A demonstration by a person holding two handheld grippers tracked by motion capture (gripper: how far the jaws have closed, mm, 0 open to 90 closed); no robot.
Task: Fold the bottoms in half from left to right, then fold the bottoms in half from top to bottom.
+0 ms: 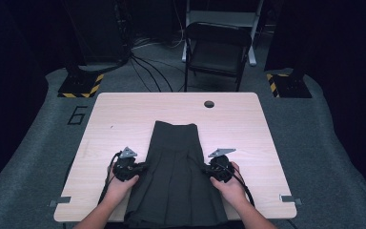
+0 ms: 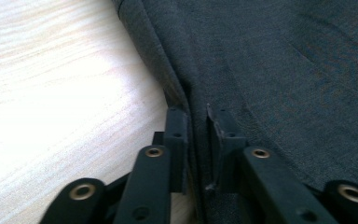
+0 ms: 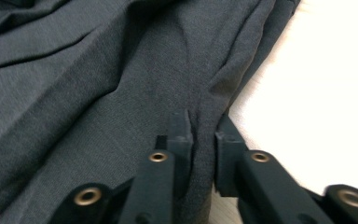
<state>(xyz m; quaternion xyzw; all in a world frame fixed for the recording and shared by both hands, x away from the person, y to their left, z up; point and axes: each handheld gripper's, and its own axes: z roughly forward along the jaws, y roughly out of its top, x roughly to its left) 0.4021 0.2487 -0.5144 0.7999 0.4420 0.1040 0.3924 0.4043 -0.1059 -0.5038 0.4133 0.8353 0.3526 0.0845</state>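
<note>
A dark grey pleated skirt [image 1: 176,167] lies flat on the wooden table [image 1: 124,109], its waistband far from me and its hem at the near edge. My left gripper [image 1: 143,168] sits at the skirt's left edge and my right gripper [image 1: 204,169] at its right edge, each held in a hand. In the left gripper view a fold of the skirt [image 2: 284,70] edge runs between the jaws of the left gripper [image 2: 196,126], which stand slightly apart. In the right gripper view the skirt [image 3: 98,93] edge likewise passes between the loosely parted jaws of the right gripper [image 3: 204,128].
A round cable hole [image 1: 209,104] sits near the table's far edge. Beyond the table stand a black folding chair [image 1: 217,47], loose cables and two yellow-and-black striped stand bases [image 1: 81,86]. Bare wood [image 2: 51,93] flanks the skirt on both sides.
</note>
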